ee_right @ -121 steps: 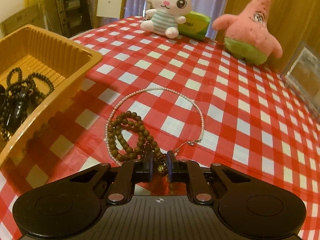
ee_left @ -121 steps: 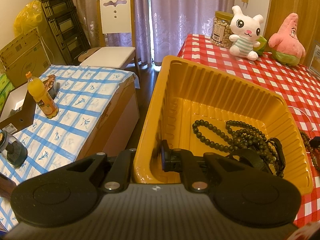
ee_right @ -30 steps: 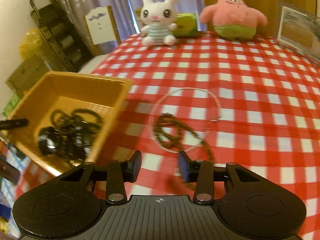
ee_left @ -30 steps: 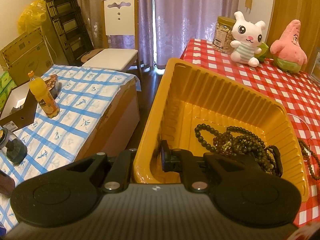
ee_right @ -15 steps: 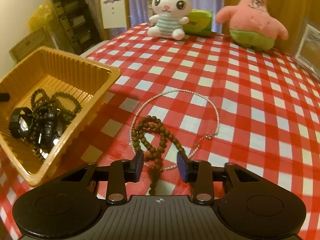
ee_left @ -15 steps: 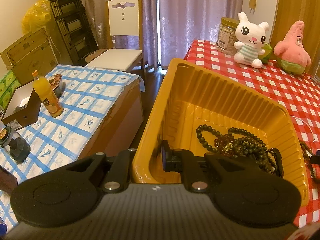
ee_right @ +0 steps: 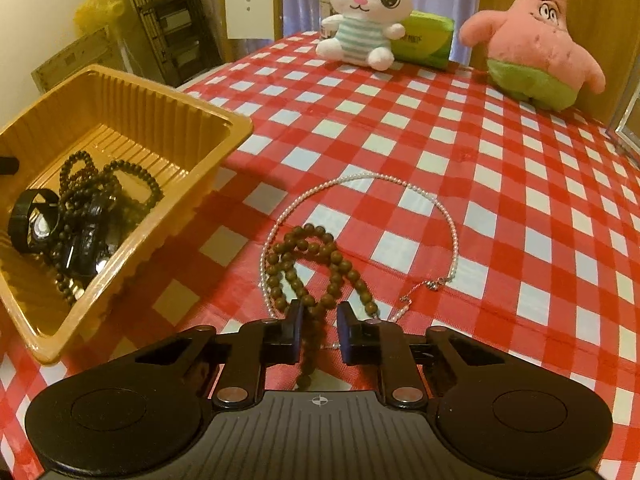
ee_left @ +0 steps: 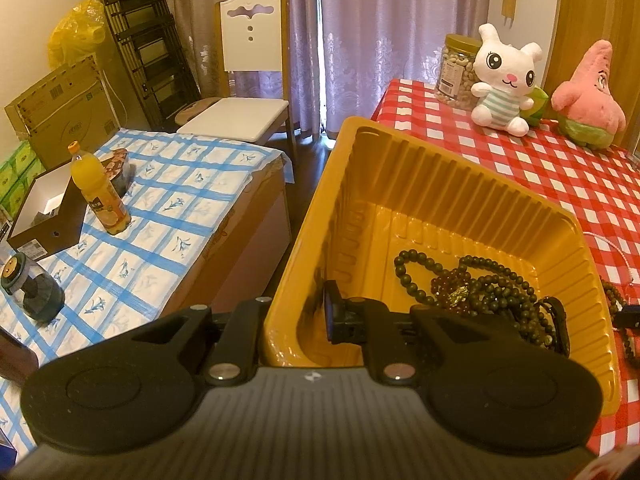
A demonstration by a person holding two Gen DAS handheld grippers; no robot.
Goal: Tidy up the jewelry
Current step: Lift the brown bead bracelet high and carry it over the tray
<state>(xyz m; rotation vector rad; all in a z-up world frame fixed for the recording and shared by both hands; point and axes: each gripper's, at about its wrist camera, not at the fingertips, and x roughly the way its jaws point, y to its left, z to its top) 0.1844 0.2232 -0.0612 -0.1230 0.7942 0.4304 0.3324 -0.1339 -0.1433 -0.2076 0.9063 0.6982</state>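
Note:
My left gripper (ee_left: 296, 312) is shut on the near wall of the yellow plastic tray (ee_left: 440, 168), one finger inside and one outside. In the tray lies a tangle of dark bead strands (ee_left: 480, 284), which the right wrist view shows with a black watch (ee_right: 34, 220) in the tray (ee_right: 132, 76). A brown wooden bead strand (ee_right: 316, 256) lies on the red checked cloth, partly over a thin pearl necklace (ee_right: 376, 178). My right gripper (ee_right: 319, 328) straddles the strand's near end. Its jaws are closing, and a gap still shows on both sides of the beads.
A white plush rabbit (ee_right: 364, 12), a green tissue pack (ee_right: 424, 40) and a pink starfish plush (ee_right: 532, 44) stand at the table's far end. There is a nut jar (ee_left: 456, 68) there too. Left of the table are a low blue-checked table (ee_left: 160, 216), a juice bottle (ee_left: 100, 192) and a white chair (ee_left: 244, 92).
My right gripper has come down and forward over the brown bead strand, and its jaws have narrowed around it. A reddish bead strand was added to the tray. The left gripper keeps its hold.

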